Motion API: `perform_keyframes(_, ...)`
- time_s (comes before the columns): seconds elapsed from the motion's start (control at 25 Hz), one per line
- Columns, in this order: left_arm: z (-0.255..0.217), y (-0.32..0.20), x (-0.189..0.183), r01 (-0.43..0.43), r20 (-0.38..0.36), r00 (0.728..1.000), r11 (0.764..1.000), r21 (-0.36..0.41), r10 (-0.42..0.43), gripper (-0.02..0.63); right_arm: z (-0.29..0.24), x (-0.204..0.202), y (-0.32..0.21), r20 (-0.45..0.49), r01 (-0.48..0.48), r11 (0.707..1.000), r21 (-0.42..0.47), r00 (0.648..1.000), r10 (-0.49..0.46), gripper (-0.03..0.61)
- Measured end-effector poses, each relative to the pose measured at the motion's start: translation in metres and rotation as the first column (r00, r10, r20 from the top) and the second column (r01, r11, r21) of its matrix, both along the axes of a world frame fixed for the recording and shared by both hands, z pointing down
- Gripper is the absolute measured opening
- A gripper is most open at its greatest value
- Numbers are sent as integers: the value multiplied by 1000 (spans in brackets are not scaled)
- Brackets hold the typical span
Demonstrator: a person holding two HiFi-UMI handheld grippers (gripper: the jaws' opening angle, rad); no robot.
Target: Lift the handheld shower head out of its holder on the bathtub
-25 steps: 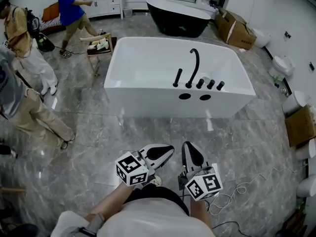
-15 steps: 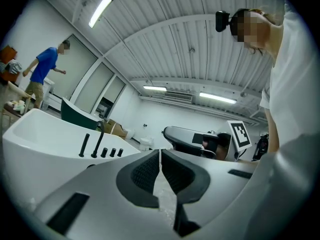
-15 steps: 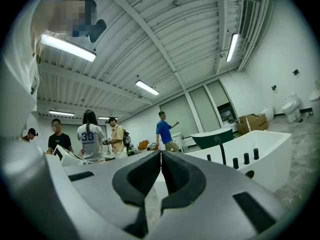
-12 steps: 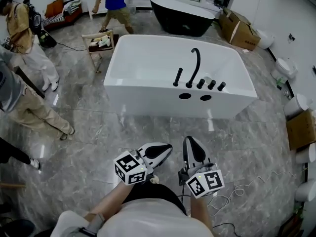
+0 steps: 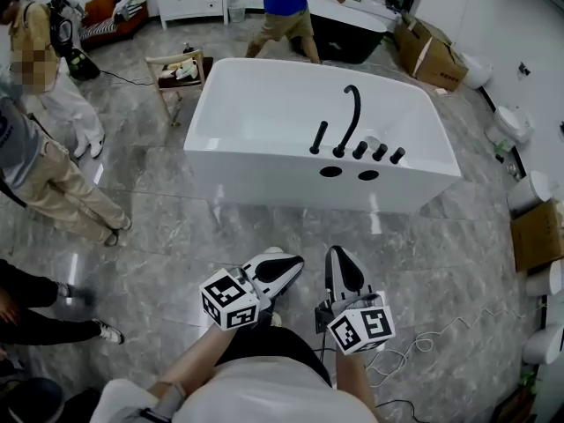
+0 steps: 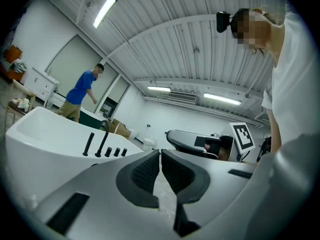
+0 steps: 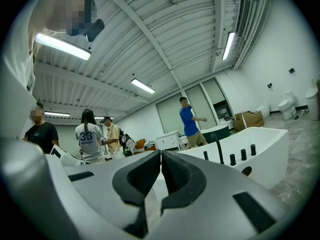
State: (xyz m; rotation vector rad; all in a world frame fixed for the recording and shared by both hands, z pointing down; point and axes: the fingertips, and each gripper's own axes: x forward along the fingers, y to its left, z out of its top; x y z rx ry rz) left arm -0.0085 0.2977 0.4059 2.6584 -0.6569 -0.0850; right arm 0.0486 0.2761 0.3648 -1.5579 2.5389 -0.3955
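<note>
Bathtub (image 5: pixel 264 179) sits ahead; shower head (image 5: pixel 318 137) stands upright in its holder on the tub's near rim, beside the spout (image 5: pixel 352 113); left gripper (image 5: pixel 293 265) and right gripper (image 5: pixel 341 265) — both clenched, empty — well short of the tub.

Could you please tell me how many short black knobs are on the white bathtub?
3, in a row right of the curved spout: nearest knob, middle knob, outermost knob. None seems hidden.
</note>
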Motion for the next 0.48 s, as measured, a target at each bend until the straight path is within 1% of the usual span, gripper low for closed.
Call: perform_keyframes(0.48,4,-40,6,-14,-12,1000,1000,-13,14,20,6,5,-39,-6,-15,1000,-20,1000,15,18)
